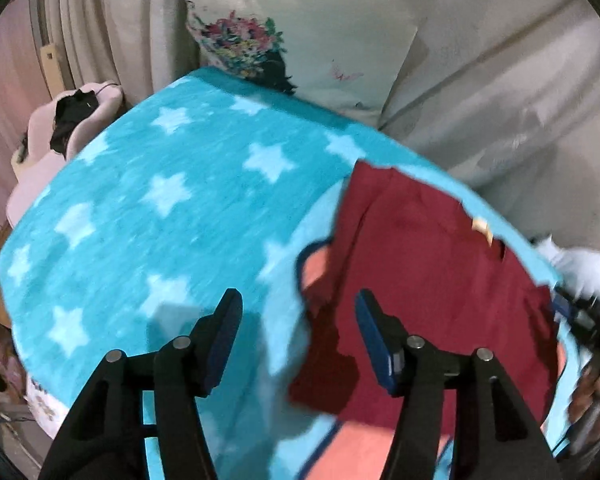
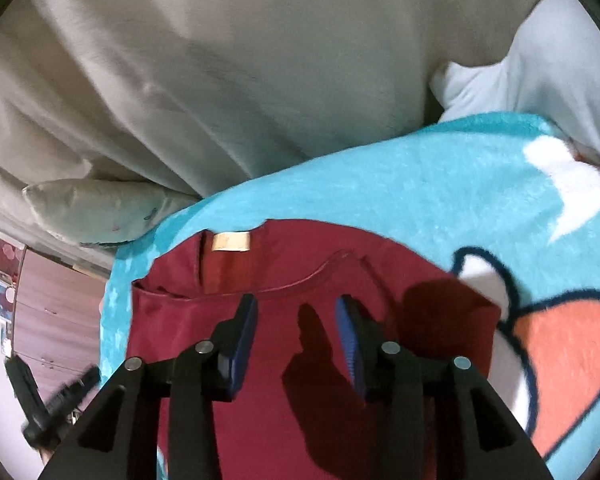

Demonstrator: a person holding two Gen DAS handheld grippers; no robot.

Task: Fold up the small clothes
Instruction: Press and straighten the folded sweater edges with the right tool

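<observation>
Home bedroom: star-print blanket, floral pillow, curtain.

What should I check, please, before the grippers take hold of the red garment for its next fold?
1. Left gripper empty, jaws apart: ok.
2. Right gripper empty, jaws apart above the cloth: ok.
3. Red garment lies on the blue star blanket: ok.
4. Neckline and label face up: ok.
5. Garment spread flat, without creases: cannot tell, the pictures are blurred.
6. Lower hem in view: not ok.
</observation>
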